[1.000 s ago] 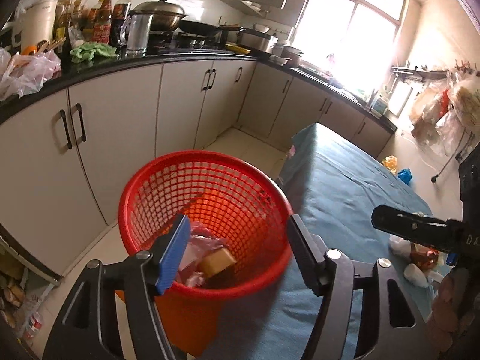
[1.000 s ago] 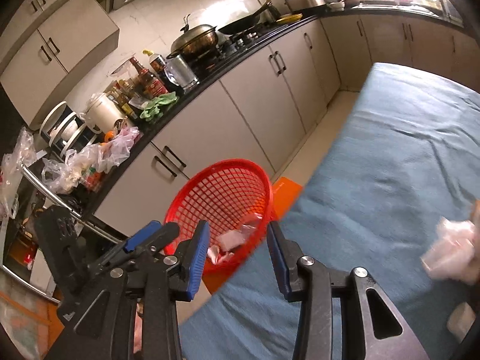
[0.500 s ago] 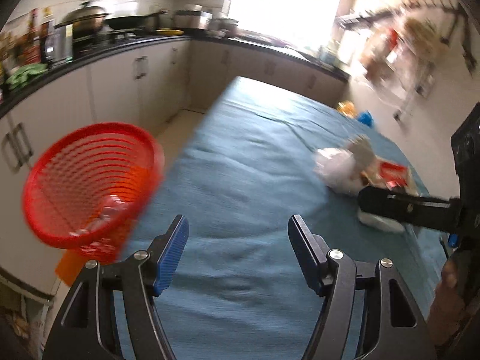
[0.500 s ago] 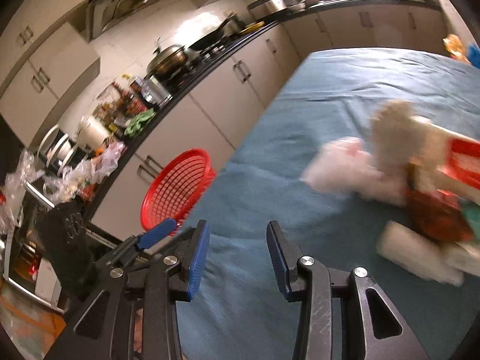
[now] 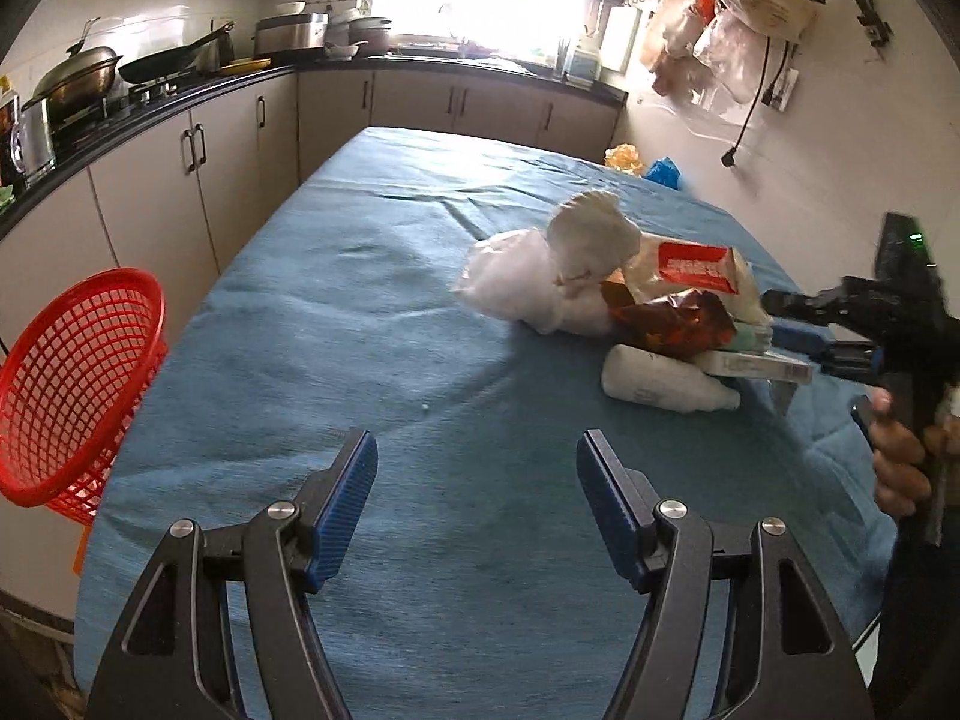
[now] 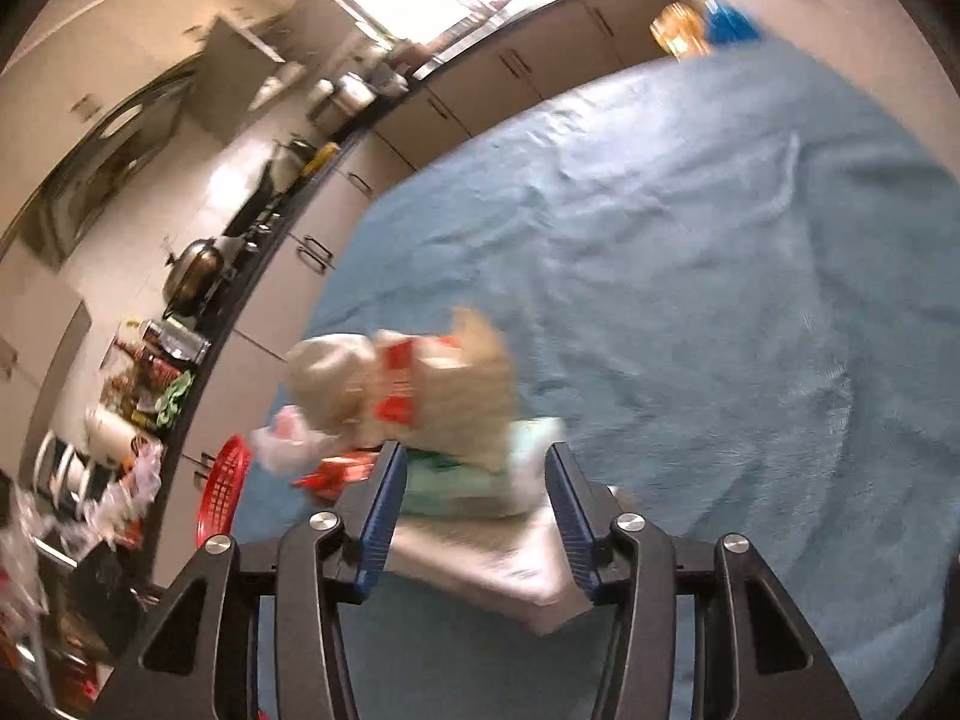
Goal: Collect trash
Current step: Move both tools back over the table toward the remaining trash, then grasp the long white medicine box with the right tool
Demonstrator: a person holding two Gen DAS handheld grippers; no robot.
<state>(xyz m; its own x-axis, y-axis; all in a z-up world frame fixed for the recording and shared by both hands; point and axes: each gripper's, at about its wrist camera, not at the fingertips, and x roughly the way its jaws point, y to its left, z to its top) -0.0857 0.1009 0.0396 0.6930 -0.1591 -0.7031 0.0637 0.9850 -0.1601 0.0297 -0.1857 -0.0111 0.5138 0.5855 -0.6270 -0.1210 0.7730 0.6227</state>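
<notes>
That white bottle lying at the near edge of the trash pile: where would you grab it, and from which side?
Probably across its wide body. The white bottle lies on its side on the blue tablecloth, neck pointing right, its near side clear. The left gripper, empty and open, could come from the near side, one finger on each long flank.

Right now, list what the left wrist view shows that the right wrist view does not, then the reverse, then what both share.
Only the left wrist view: the white bottle lying beside the pile, bags on the wall, and the right gripper from outside. Only the right wrist view: the pale green packet between the right gripper's opening jaws. Both: red basket, blue tablecloth, red-and-white wrapper.
</notes>
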